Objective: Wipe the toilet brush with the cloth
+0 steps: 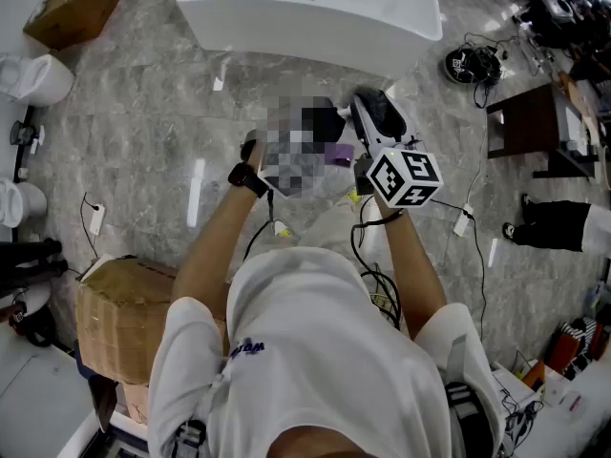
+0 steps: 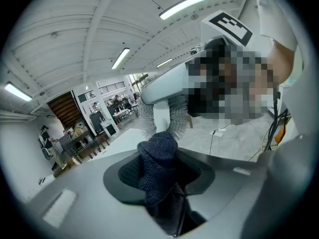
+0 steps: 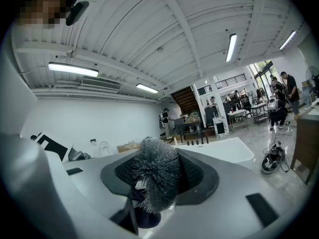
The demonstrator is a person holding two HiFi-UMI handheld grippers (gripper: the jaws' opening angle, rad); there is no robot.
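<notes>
In the left gripper view, my left gripper [image 2: 160,176] is shut on a dark blue knitted cloth [image 2: 157,159] that bunches up between its jaws. The top of the cloth touches the grey bristles of the toilet brush [image 2: 164,117], which has a white stem. In the right gripper view, the brush's bristle head [image 3: 156,177] sits between the dark pads of my right gripper [image 3: 158,183], which is shut on it. From the head view, the right gripper [image 1: 375,113] with its marker cube is held out in front of the person; a mosaic patch covers most of the left gripper.
A white bathtub [image 1: 305,12] stands on the grey tiled floor ahead. Cardboard boxes [image 1: 119,318] sit at the lower left, white toilets [image 1: 38,79] at the far left, a dark table [image 1: 535,122] at the right. Cables [image 1: 473,65] trail over the floor.
</notes>
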